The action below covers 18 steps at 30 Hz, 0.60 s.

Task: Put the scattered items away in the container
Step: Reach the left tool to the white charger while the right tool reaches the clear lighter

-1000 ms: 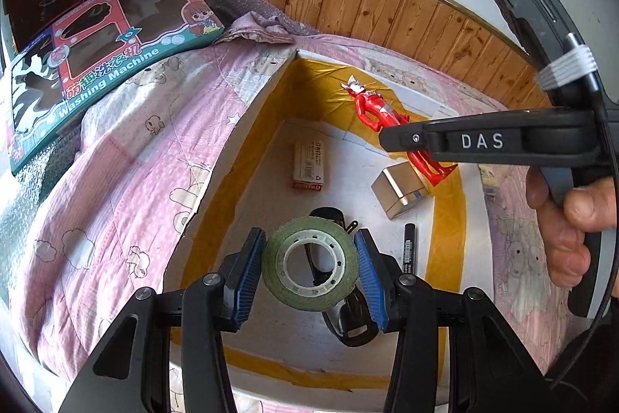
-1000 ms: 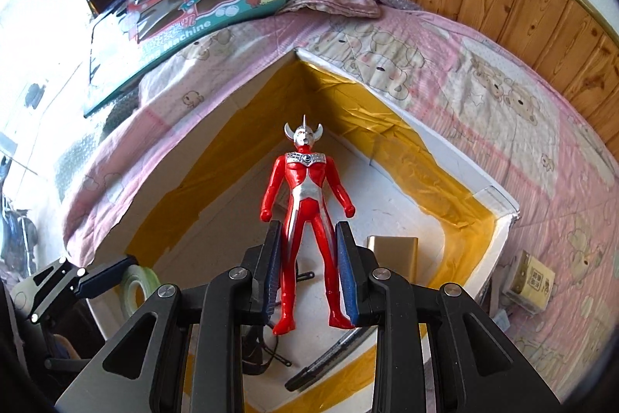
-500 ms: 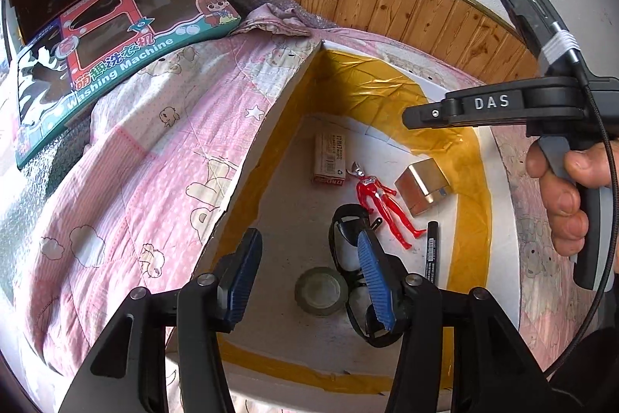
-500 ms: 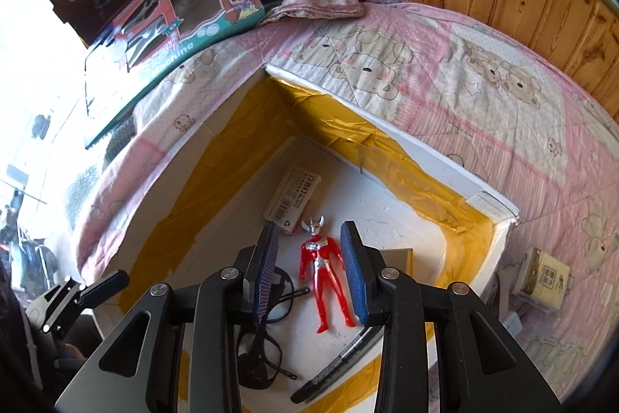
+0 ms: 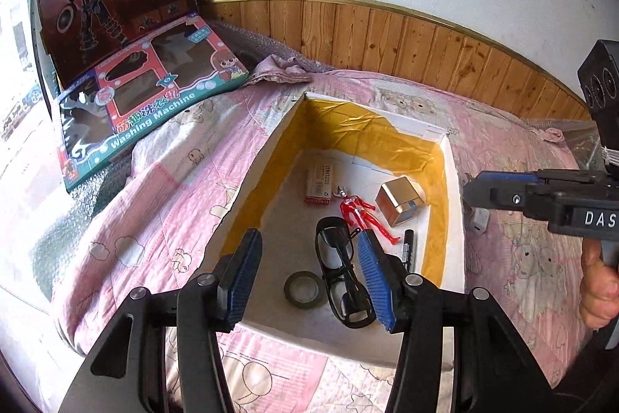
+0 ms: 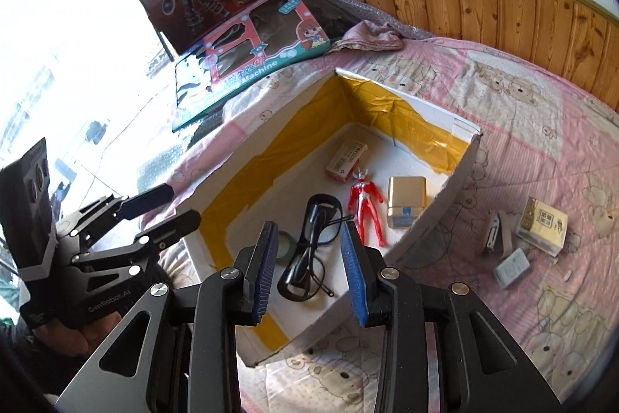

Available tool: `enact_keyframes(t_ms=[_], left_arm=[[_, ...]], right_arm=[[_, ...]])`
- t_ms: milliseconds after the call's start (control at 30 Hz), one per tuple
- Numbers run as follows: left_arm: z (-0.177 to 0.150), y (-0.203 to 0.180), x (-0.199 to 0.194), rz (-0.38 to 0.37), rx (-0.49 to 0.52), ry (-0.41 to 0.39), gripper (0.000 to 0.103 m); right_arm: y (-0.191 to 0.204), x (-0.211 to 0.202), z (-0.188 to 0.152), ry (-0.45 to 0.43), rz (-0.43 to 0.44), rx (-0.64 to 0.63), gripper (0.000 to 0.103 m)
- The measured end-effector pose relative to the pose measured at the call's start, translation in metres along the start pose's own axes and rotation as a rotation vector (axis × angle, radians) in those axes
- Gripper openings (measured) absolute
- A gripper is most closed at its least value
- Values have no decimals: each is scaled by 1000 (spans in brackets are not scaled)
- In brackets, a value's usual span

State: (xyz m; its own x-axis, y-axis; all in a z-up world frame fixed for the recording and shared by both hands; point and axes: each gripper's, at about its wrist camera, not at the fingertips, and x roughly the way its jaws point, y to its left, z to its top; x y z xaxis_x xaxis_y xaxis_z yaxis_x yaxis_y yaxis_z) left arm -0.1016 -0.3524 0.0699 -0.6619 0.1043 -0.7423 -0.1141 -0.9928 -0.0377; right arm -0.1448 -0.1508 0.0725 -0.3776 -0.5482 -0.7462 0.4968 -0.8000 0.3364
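Right wrist view shows the white cardboard box [image 6: 433, 219], lined with yellow tape, lying on the pink quilt [image 6: 541, 126], and the right gripper [image 6: 309, 269] hangs above its near edge with its blue pads spread wide and nothing between them. Inside the box lie the red hero figure [image 6: 363, 208] near the middle of the floor, a gold cube box [image 6: 406, 200] against the right wall, a small red-and-white carton [image 6: 346, 157] toward the far corner, black glasses [image 6: 309, 250] and a green tape roll [image 6: 284, 244] by the near edge. In the left wrist view the left gripper [image 5: 309, 273] is likewise parted and empty over the box's near edge, with a black marker [image 5: 409, 250] lying along the right wall.

Both hands appear to be between drops and the next pickup, so the step in hand is going for what remains outside. On the quilt just beyond the box's right wall lie a tan tissue pack [image 6: 541, 225], a small grey-white block [image 6: 511, 268] and a slim stapler-like object [image 6: 497, 231], close together.

These sit on the right gripper's side. The next move likely calls for swinging it right and down over one piece, aligning the pads across its narrow faces, and closing without dragging quilt fabric or nudging the neighbours.
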Motion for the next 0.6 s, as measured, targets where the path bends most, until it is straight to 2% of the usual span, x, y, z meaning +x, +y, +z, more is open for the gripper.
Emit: enact_keyframes(t_ms=[333, 600], left_arm=[[-12, -61, -35, -18, 70, -20, 53], [-20, -108, -48, -43, 109, -16, 53]], right_arm=[[-30, -40, -56, -48, 27, 72, 36], [-61, -65, -82, -84, 49, 131, 36]])
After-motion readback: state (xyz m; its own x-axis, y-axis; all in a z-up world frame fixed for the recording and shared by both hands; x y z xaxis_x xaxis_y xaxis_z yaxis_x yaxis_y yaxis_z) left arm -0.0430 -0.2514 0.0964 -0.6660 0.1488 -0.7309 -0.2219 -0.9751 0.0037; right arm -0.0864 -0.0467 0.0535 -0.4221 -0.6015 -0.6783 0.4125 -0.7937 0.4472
